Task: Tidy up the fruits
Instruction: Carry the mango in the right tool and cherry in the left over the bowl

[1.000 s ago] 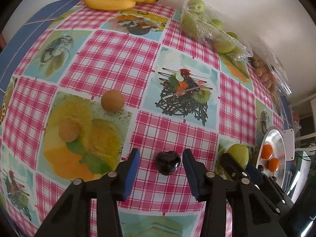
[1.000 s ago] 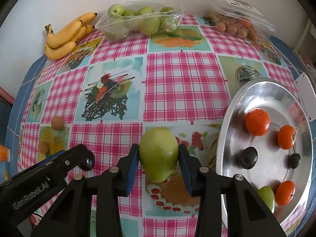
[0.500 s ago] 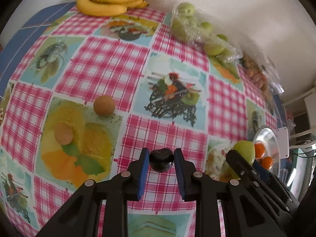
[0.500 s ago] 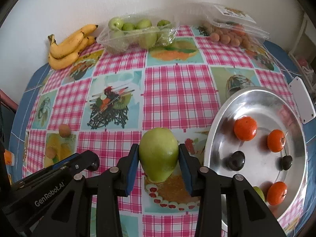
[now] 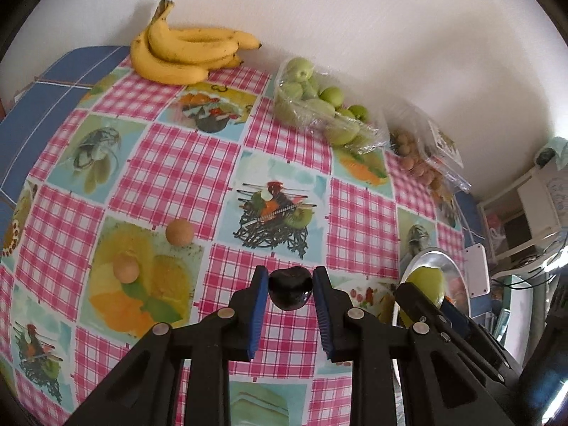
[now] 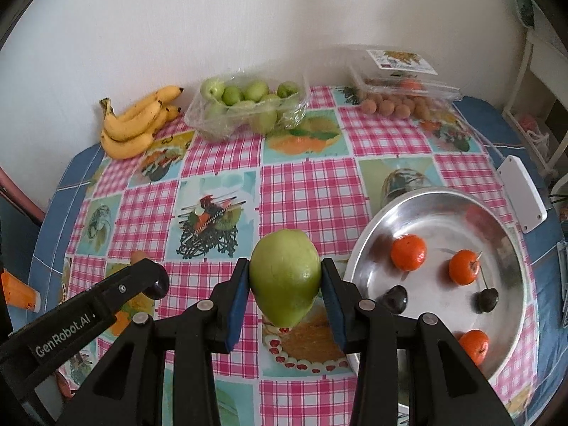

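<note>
My left gripper (image 5: 290, 285) is shut on a dark plum (image 5: 290, 291) and holds it above the checked tablecloth. My right gripper (image 6: 284, 285) is shut on a large green pear-shaped fruit (image 6: 285, 275), lifted above the table just left of the silver tray (image 6: 408, 213). The tray holds three oranges (image 6: 408, 252), a dark plum (image 6: 394, 298) and a cherry (image 6: 487, 300). In the left wrist view the green fruit (image 5: 426, 280) and the tray (image 5: 429, 254) show at the right. The left gripper shows at lower left in the right wrist view (image 6: 156, 280).
Two small brown round fruits (image 5: 180, 233) (image 5: 125, 269) lie on the cloth at the left. Bananas (image 5: 184, 53), a clear pack of green apples (image 5: 316, 106) and a clear box of small brown fruits (image 6: 397, 103) stand along the wall. A white device (image 6: 523, 191) lies beside the tray.
My left gripper closed on the dark plum and lifted it off the cloth. My right gripper rose with the green fruit still held.
</note>
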Motion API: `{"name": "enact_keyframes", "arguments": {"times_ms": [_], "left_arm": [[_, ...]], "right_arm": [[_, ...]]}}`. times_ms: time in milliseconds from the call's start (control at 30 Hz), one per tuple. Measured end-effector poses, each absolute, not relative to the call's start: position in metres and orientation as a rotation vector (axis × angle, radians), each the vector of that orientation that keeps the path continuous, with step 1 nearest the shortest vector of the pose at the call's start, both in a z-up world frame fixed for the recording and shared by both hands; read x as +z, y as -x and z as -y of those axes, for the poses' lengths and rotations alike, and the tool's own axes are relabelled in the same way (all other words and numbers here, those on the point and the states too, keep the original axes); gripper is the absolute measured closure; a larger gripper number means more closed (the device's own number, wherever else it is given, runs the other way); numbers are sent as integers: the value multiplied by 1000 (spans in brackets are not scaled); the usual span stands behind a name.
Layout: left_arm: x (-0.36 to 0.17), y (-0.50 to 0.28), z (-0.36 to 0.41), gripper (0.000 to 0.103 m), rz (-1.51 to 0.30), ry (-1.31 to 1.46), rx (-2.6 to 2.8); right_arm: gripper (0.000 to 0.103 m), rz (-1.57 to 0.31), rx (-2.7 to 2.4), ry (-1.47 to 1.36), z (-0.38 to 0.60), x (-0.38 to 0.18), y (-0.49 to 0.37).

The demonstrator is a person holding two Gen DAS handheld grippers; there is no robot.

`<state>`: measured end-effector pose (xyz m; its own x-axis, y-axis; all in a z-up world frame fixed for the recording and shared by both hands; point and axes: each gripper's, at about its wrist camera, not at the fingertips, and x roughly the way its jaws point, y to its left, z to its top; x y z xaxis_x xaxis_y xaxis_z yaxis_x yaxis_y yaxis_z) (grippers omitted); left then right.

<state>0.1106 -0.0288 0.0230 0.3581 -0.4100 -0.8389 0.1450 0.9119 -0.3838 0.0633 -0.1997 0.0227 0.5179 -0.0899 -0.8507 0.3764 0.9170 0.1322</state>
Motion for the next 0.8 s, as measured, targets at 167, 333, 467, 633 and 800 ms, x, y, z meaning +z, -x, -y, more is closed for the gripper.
{"name": "enact_keyframes", "arguments": {"times_ms": [167, 333, 467, 633, 800], "left_arm": [[28, -108, 28, 75, -1141, 260, -364], [28, -107, 32, 76, -1142, 249, -364], [28, -104, 41, 76, -1142, 229, -377], [29, -97, 59, 76, -1143, 190, -409], [29, -85, 85, 76, -1149, 136, -460]], "right_arm": [[62, -995, -295, -328, 205, 25, -60], [62, -1005, -308, -346, 213, 22, -56], [62, -1027, -341, -380, 228, 15, -49], [62, -1039, -412, -427, 256, 10, -35], [62, -1049, -486, -479, 282, 5, -17]]}}
